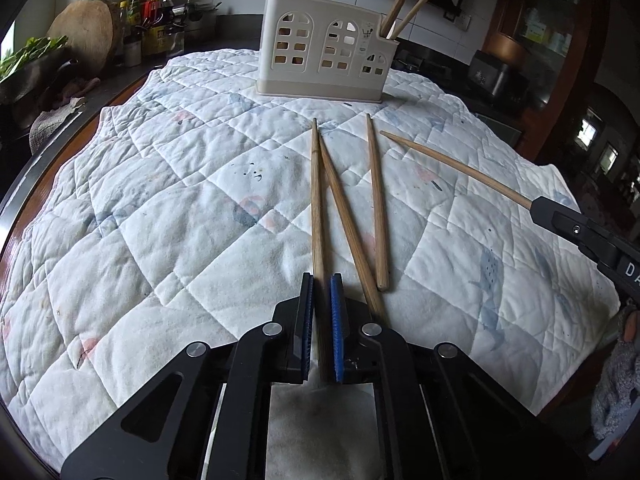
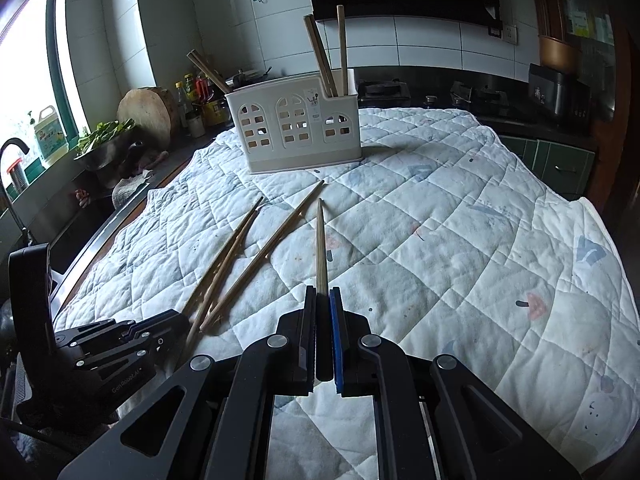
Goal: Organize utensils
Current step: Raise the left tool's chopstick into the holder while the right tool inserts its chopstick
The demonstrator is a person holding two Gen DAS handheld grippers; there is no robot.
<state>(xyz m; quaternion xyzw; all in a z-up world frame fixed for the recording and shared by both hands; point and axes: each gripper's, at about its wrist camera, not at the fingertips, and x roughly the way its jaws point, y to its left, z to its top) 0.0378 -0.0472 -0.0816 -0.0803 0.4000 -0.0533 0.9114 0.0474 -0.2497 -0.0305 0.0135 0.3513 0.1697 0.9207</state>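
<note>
Left gripper [image 1: 321, 284] pinches chopstick [image 1: 317, 200] by its thick end | right gripper [image 2: 323, 294] pinches another [image 2: 320, 248], tips toward holder [image 2: 296, 128] at quilt's [image 2: 460, 240] far edge, ready to slot in

A round wooden table [image 1: 24, 216] is covered by a white quilted cloth [image 2: 440, 216]. Behind it, a dark countertop [image 2: 520, 116] is backed by white wall tiles [image 2: 432, 48]. Daylight is admitted through a window [image 2: 28, 72] at the left, above a sink faucet [image 2: 12, 152]. A round wooden chopping block [image 2: 146, 114], sauce bottles [image 1: 154, 20] and a bowl of greens [image 2: 106, 142] are seen along the counter.
</note>
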